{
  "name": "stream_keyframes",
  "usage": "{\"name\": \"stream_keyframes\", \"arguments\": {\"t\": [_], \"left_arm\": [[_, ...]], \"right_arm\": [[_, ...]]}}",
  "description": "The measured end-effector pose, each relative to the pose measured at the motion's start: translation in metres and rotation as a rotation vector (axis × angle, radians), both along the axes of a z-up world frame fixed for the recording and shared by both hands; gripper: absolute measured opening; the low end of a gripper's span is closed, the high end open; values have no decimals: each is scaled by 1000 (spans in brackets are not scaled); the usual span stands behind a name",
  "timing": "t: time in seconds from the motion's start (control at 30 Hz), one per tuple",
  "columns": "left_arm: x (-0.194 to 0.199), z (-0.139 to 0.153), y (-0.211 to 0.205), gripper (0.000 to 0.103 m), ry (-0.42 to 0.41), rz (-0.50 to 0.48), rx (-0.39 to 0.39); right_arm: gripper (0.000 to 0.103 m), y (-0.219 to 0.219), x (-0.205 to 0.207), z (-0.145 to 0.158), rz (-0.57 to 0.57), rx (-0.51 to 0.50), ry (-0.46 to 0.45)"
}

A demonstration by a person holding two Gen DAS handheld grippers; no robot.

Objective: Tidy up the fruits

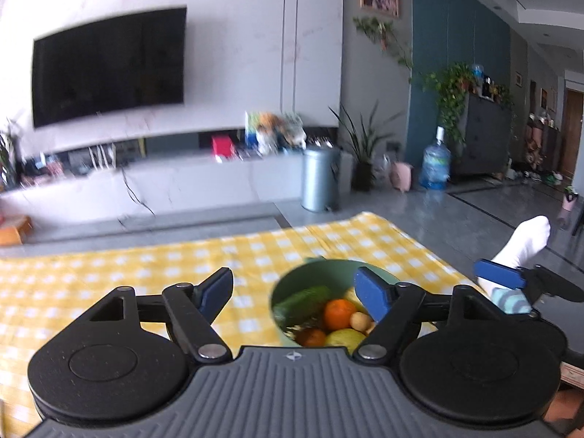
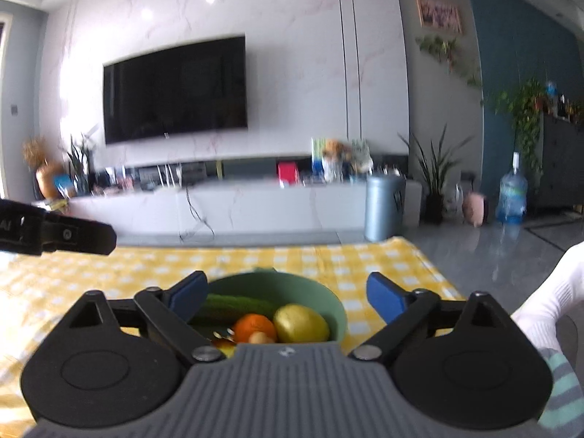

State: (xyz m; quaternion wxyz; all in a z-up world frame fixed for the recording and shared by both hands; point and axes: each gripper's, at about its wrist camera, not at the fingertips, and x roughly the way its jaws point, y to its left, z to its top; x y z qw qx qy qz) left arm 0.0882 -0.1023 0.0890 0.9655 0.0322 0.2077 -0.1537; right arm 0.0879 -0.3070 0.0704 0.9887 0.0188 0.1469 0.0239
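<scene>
With the fruits sitting in the green bowl point(image 2: 334, 304), you're wrapping up. Both the left tool point(image 1: 297, 286) and right tool point(image 2: 288, 292) are gaping wide, holding nothing, so probably just check for strays.

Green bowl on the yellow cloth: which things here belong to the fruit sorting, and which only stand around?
Part of the job: green bowl, orange, lemon, cucumber.

Just around: yellow checked cloth, television, grey bin, water bottle.
</scene>
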Motion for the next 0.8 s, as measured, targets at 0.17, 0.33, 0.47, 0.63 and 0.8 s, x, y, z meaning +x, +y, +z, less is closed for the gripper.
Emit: {"name": "stream_keyframes", "arguments": {"t": [0.17,0.33,0.47,0.63,0.8], "left_arm": [[-25,-12,12,93,-83,93,59],[-38,-31,21,93,-73,156,91],[-46,-43,29,93,-75,213,104],[-48,-53,34,93,-9,206,102],[-47,-66,41,93,73,230,51]], "right_arm": [[99,13,-28,2,27,-3,-38],[99,26,-47,-2,23,25,0],[99,39,-65,-3,33,3,1],[99,45,-80,-8,20,4,3],[99,50,-71,-22,21,-7,80]]}}
